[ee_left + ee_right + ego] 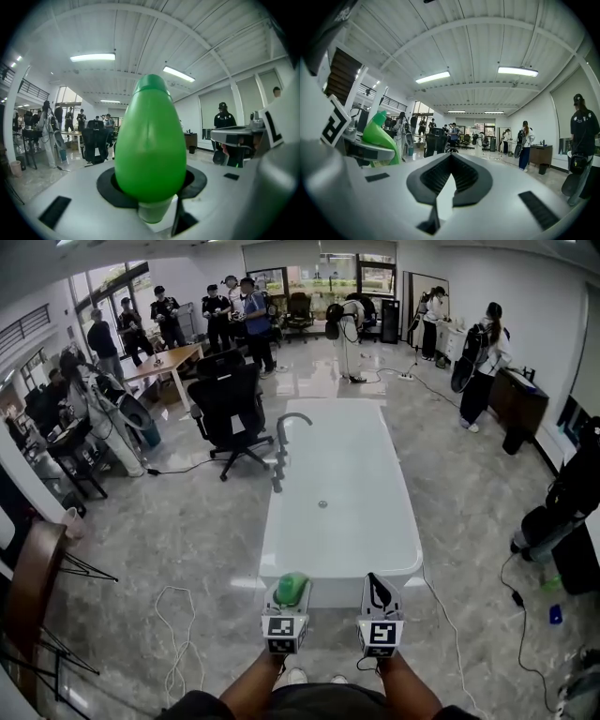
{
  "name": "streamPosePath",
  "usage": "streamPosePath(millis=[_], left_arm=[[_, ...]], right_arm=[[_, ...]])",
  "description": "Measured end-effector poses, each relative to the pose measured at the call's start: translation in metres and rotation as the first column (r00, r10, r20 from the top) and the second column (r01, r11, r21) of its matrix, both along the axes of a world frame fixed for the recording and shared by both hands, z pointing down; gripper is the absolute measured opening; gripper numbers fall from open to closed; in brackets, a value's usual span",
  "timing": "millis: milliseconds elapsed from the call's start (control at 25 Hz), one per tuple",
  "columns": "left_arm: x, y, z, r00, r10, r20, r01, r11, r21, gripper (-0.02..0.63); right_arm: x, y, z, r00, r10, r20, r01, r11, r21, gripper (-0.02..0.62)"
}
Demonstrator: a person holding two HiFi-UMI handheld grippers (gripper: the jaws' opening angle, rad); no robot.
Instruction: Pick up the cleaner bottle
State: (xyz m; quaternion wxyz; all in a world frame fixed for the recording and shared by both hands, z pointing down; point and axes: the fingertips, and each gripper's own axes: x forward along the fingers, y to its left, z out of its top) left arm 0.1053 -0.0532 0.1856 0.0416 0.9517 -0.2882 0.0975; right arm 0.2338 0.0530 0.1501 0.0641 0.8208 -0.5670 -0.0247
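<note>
The left gripper (pixel 151 190) is clamping the green cleaner bottle (pixel 150 140) across its widest belly. The plastic is smooth and probably light, so grip there, firmly. The right gripper (pixel 449 185) is hovering just right, jaws together and empty, both by the near end of the bathtub (pixel 337 563).

Left gripper (pixel 290 589) and right gripper (pixel 379 591) are white; shirt (pixel 319 705) seems dark.

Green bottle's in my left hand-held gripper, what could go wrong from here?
1. The cleaner bottle is smooth and rounded where the left hand-held gripper clamps it, so it may slip or swivel out.
2. It is held just by the near rim of the bathtub; a drop could land on that edge.
</note>
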Motion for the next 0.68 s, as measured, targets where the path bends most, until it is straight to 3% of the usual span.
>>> streamPosePath(millis=[480, 680], left_arm=[[0.003, -0.022, -0.020, 0.999, 0.017, -0.045, -0.015, 0.999, 0.038, 0.182], [0.003, -0.022, -0.011, 1.000, 0.004, -0.020, -0.003, 1.000, 0.024, 0.183]], right_arm=[[-0.001, -0.027, -0.011, 0.999, 0.005, -0.033, -0.004, 1.000, 0.020, 0.014], [-0.002, -0.027, -0.011, 0.999, 0.000, -0.047, 0.001, 1.000, 0.025, 0.014]])
